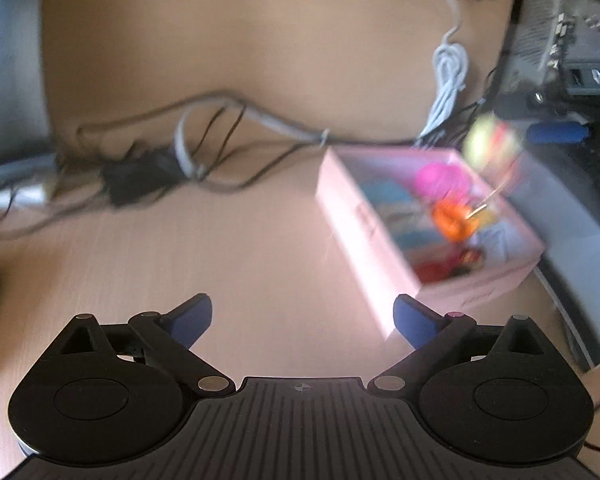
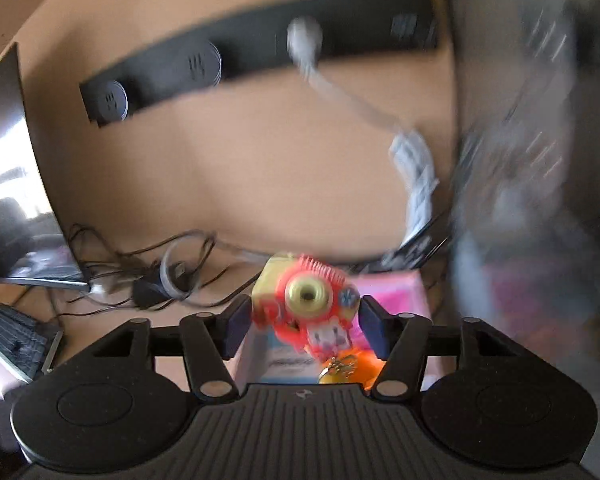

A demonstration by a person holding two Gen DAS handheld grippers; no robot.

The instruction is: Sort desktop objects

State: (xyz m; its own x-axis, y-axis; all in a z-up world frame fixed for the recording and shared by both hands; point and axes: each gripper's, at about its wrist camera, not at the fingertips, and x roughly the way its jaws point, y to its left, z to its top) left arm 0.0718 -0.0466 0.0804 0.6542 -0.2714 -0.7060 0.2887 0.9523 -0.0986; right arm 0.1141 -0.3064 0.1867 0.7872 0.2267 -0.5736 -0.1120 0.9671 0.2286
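Between the right gripper's (image 2: 304, 328) jaws sits a red and yellow toy camera (image 2: 306, 302); blur hides whether the blue pads press on it, so I cannot tell if it is gripped. Just beyond and below lies the pink box (image 2: 396, 292) with small colourful items inside. The left gripper (image 1: 303, 316) stands wide open over the bare surface (image 1: 220, 240), the box ahead to its right. Tangled cables (image 1: 148, 168) lie farther back.

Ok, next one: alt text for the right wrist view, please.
Between the jaws of the right gripper sits a red and yellow toy with a round gold eye, above an open pink box. Behind lie tangled cables on the wooden desk and a black power strip; the picture is motion-blurred.
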